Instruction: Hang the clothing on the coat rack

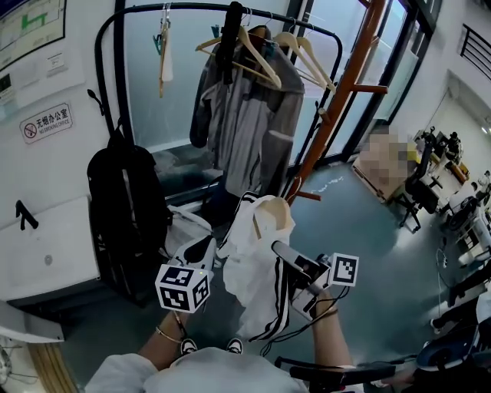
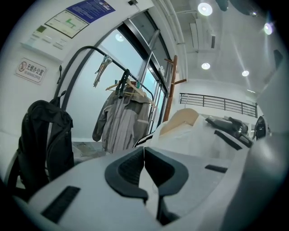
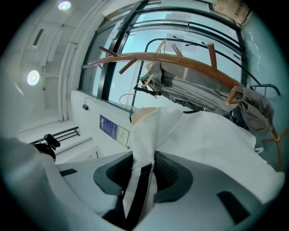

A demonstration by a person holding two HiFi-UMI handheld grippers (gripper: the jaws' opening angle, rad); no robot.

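Closest to me in the head view are the two marker cubes. Just past them, the left hand-held gripper (image 1: 201, 253) and the right hand-held gripper (image 1: 278, 249) both bite the white top (image 1: 257, 295). The top sits on a wooden hanger (image 1: 278, 216), low down and well below the black rail of the coat rack (image 1: 192, 8). I think the top could slide off the hanger if one side goes up faster than the other. It could also bump the grey jacket (image 1: 253, 115) hanging on the rail. The hanger's hook is hidden from me, so I can't tell which way it points.

In the left gripper view, the left hand-held gripper (image 2: 144, 155) has its jaws pressed together. Only a thin bit of the white top (image 2: 198, 135) is caught low between them. That small bite might slip out.

In the right gripper view, the right hand-held gripper (image 3: 143, 169) is clamped on a bunched strip of the white top (image 3: 203, 144) with a black stripe in it. A hard pull here might drag the cloth off the hanger (image 3: 142, 115). The cloth fills much of this view, so I can't find a free spot on the rail.
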